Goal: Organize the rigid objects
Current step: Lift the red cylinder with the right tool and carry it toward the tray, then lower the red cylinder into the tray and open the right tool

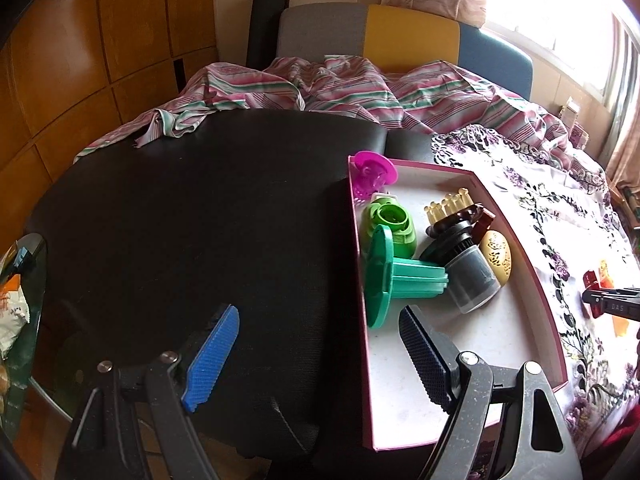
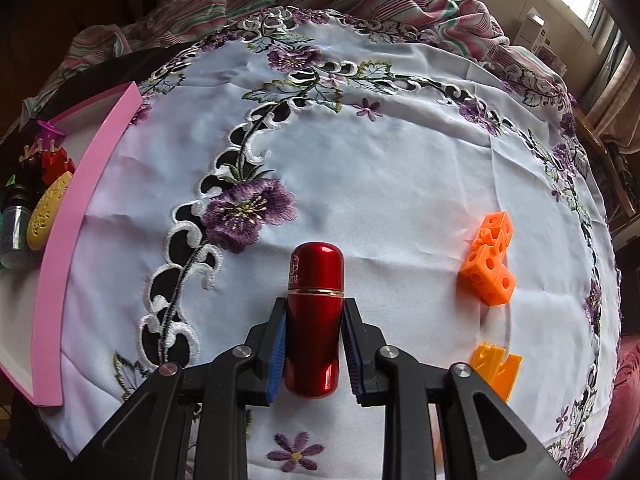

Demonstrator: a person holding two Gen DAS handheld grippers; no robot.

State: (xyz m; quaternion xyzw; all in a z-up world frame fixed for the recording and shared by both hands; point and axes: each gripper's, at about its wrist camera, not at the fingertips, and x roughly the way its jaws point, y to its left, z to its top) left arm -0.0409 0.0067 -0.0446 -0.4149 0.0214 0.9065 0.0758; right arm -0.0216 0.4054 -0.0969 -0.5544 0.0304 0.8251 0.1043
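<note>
At the left, the left gripper (image 1: 320, 356) hovers with its jaws spread wide and nothing between them, straddling the near left edge of 1 pink-rimmed tray (image 1: 516, 240) that holds 1 magenta cup (image 1: 374, 174), 2 green pieces (image 1: 394, 276), 1 grey jar (image 1: 472, 280), 1 cream egg-shaped case (image 1: 498, 256) and some dark and amber bits too tangled to count. Further right, on the flowered cloth (image 2: 400, 152) covering the surface, the right gripper (image 2: 314, 350) has its jaws closed on 1 red metal capsule (image 2: 316, 312), which sits squarely between them with its rounded cap poking out beyond the tips. Right of it lie 1 cluster of orange cubes (image 2: 488, 258) and 1 flat orange piece (image 2: 496, 368), both well apart from the jaws.
</note>
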